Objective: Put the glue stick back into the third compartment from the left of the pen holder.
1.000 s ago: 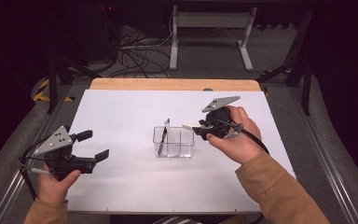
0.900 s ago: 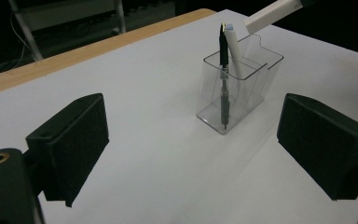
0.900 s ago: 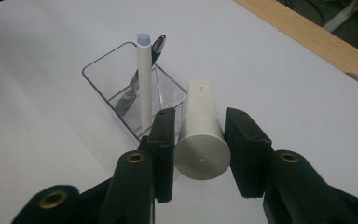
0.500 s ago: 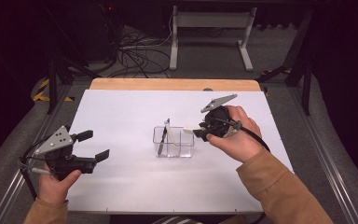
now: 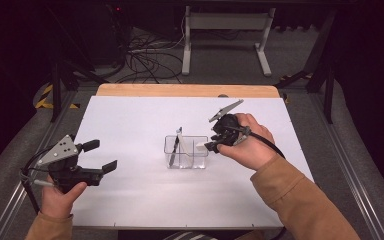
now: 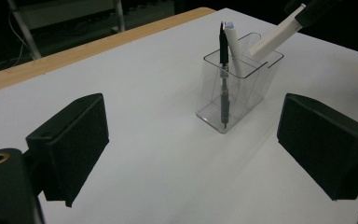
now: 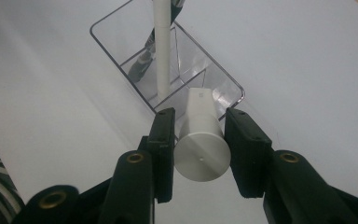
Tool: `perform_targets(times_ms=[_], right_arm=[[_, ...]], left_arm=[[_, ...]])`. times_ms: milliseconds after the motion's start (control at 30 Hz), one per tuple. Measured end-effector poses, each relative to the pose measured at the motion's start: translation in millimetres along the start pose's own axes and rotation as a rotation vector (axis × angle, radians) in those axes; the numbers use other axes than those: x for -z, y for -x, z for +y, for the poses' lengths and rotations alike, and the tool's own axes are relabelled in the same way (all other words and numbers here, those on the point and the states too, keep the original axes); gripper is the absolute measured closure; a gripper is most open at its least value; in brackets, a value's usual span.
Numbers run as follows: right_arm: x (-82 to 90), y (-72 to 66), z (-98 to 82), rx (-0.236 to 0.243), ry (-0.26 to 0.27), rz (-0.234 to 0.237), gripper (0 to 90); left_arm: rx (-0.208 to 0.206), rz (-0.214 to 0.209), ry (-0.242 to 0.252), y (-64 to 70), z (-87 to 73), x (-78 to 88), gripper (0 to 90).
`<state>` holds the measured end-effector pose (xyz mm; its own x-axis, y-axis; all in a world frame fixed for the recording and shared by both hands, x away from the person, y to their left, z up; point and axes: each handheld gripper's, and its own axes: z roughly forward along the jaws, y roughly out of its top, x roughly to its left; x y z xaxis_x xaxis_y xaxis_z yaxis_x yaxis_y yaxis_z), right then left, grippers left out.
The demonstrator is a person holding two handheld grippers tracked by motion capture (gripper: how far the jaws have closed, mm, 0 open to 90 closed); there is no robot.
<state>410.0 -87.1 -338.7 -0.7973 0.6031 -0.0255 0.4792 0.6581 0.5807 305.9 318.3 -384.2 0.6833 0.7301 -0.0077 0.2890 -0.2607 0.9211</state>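
My right gripper (image 7: 199,135) squeezes a fat white marker with a flat silver end (image 7: 200,140) between its two black jaws. The marker tips down toward the clear plastic pen box (image 5: 186,152) in the middle of the white table (image 5: 130,200). From up high, I can barely see the marker past my hand. My right gripper view shows it close up, with a thin white pen (image 7: 161,51) standing in the box. My left gripper view shows one more thing there: a black pen (image 6: 223,79) standing beside the white one. My left gripper (image 5: 96,157) waits well apart from the box, its jaws wide with nothing between them.
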Motion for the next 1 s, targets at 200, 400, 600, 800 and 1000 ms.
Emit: perform_targets(times_ms=[200,400,600,800,1000], right_arm=[[-8.6,-0.8,2.6,0.002,-0.024,0.004,65.1],[-17.9,-1.7,5.9,0.000,-0.040,0.006,65.0],[-26.7,-2.1,7.8,-0.005,-0.043,0.006,64.9],[-30.6,-3.5,6.5,-0.005,-0.021,0.013,62.9],[-24.2,-5.4,1.7,0.011,0.142,-0.007,38.0]], left_arm=[[0.001,0.000,-0.002,0.2,-0.2,-0.6,9.5],[0.003,0.001,-0.002,-0.2,-0.6,-0.5,9.5],[0.000,0.002,-0.003,-0.2,-0.6,-0.7,9.6],[0.000,0.004,-0.002,-0.1,-0.8,-0.9,9.5],[0.000,0.005,-0.001,0.0,-0.7,-1.1,9.5]])
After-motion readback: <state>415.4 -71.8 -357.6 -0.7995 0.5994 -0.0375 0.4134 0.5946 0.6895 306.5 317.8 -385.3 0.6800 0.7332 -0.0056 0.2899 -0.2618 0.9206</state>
